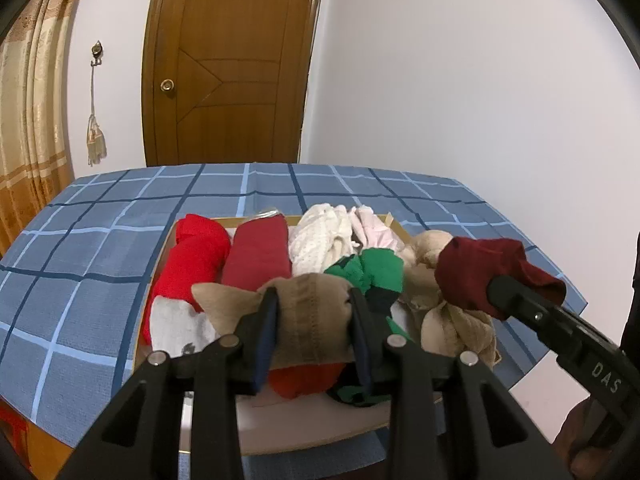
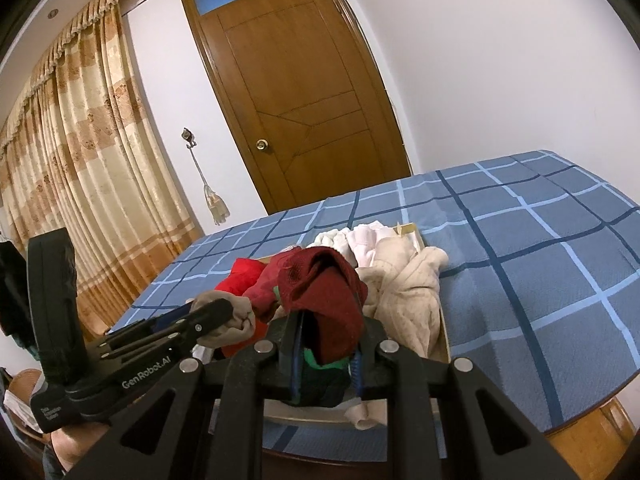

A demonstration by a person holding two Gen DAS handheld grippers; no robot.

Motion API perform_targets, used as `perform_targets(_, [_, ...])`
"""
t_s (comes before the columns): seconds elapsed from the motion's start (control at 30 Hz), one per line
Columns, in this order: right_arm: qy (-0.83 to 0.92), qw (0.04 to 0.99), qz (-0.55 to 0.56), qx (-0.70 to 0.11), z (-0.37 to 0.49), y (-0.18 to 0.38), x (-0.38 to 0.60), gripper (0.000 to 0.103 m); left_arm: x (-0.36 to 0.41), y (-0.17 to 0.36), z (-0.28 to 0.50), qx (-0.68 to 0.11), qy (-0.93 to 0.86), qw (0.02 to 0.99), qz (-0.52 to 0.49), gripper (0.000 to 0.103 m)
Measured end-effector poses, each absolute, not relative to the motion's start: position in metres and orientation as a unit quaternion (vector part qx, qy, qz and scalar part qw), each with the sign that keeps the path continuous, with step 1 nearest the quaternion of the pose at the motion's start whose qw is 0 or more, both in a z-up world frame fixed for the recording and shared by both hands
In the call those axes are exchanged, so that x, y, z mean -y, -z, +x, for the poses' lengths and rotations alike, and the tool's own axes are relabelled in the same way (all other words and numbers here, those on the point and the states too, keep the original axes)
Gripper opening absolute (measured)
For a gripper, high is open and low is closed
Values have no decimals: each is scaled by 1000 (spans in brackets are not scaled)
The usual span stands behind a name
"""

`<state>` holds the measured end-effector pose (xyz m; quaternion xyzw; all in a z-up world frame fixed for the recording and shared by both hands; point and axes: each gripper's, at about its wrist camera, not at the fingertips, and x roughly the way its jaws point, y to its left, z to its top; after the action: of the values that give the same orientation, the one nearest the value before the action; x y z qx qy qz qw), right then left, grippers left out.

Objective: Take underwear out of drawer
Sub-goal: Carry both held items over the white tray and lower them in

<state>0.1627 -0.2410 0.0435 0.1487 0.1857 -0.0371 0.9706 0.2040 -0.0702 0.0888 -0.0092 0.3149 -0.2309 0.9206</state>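
My left gripper (image 1: 314,320) clamps a tan pair of underwear (image 1: 308,312) and my right gripper (image 2: 326,344) grips a maroon pair (image 2: 324,300), both raised above the drawer (image 1: 160,252) on the blue checked bedspread (image 1: 80,240), so they clear the remaining folded garments.

Two wrist views, close over the drawer (image 1: 400,226)

Both face the door (image 1: 236,60) across the bed (image 2: 520,240); each shows the other tool.
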Motion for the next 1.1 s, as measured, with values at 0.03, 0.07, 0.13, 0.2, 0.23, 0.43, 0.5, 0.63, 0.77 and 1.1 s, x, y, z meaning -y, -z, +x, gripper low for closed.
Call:
perform_targets(0.03, [39, 970, 148, -187, 164, -43, 242, 21, 70, -88, 205, -316, 228, 921, -7, 32])
perform_targets(0.07, [42, 970, 146, -189, 165, -42, 243, 21, 70, -88, 207, -317, 226, 921, -7, 32])
perform_targets(0.13, [46, 969, 148, -193, 167, -40, 245, 21, 71, -86, 211, -320, 224, 920, -8, 32])
perform_targets(0.2, [47, 968, 150, -196, 170, -39, 246, 21, 72, -86, 214, -322, 224, 920, -9, 32])
perform_targets(0.23, [48, 968, 149, -197, 172, -39, 247, 21, 74, -87, 215, -321, 225, 920, -8, 32])
perform_targets(0.43, [47, 966, 146, -207, 183, -35, 244, 21, 87, -82, 224, -326, 220, 919, 7, 32])
perform_targets(0.5, [50, 967, 142, -206, 185, -35, 243, 21, 89, -81, 225, -327, 219, 919, 8, 32])
perform_targets(0.63, [55, 965, 141, -215, 195, -30, 242, 21, 96, -79, 229, -326, 217, 920, 21, 32])
perform_targets(0.77, [58, 961, 144, -228, 205, -24, 242, 21, 102, -75, 233, -327, 210, 921, 31, 32])
perform_targets(1.1, [60, 957, 141, -247, 220, -19, 239, 21, 107, -70, 239, -332, 206, 920, 39, 32])
